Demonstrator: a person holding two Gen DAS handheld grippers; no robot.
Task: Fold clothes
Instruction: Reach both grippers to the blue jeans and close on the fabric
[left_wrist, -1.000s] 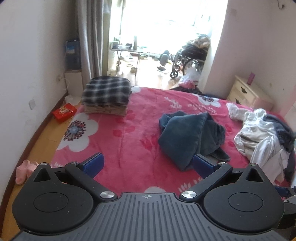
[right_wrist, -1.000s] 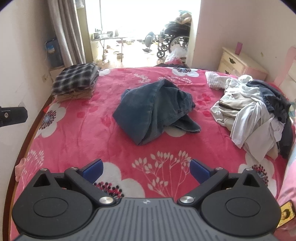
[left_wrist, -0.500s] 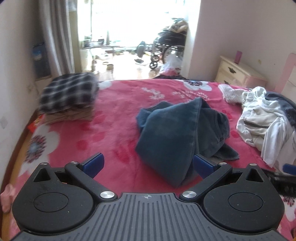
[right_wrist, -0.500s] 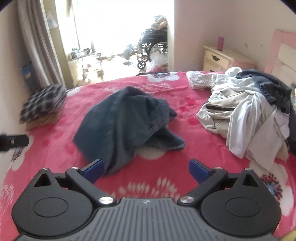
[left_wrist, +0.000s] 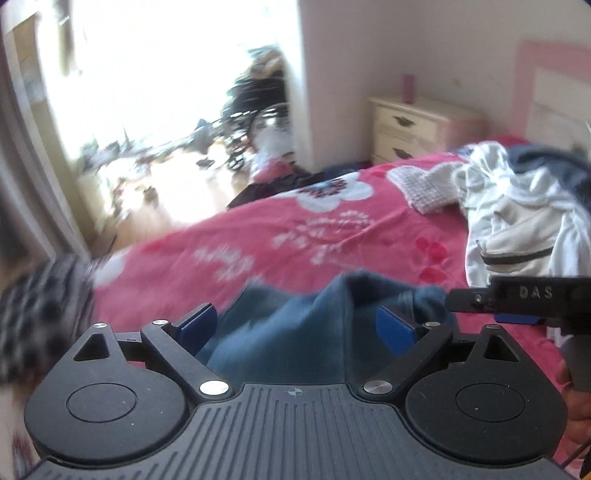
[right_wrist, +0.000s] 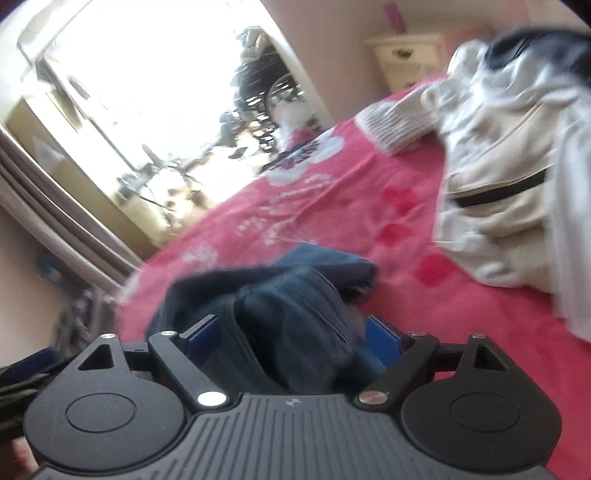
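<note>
Approach to the first grasp: both hand-held grippers descend on the crumpled dark blue denim garment (left_wrist: 291, 332), which lies in a heap on the red floral plush bedspread (left_wrist: 332, 236), about midway across the bed and well apart from the pile of white and cream unfolded clothes (left_wrist: 517, 221) toward the headboard edge. Left gripper (left_wrist: 295, 325) straddles a raised fold of the denim; its blue-padded jaws have just been closing slightly, yet they stand wide and released, cloth between them but no pad visibly pressing. Right gripper (right_wrist: 291, 332) likewise brackets a dark ridge of the same garment, jaws just narrowing and not yet clenched; in the left wrist view it appears close beside its partner, at the right. Motion blur hides which part of the garment each ridge belongs to, so a waistband or hem cannot be identified. For a clean fold, each gripper should probably take a single outer edge instead of a bunched mass, with the two grips spread well apart, so that lifting shakes the heap open. Folded plaid fabric (left_wrist: 40, 302) sits blurred at the far left edge of the bed, likely the finished stack.
</note>
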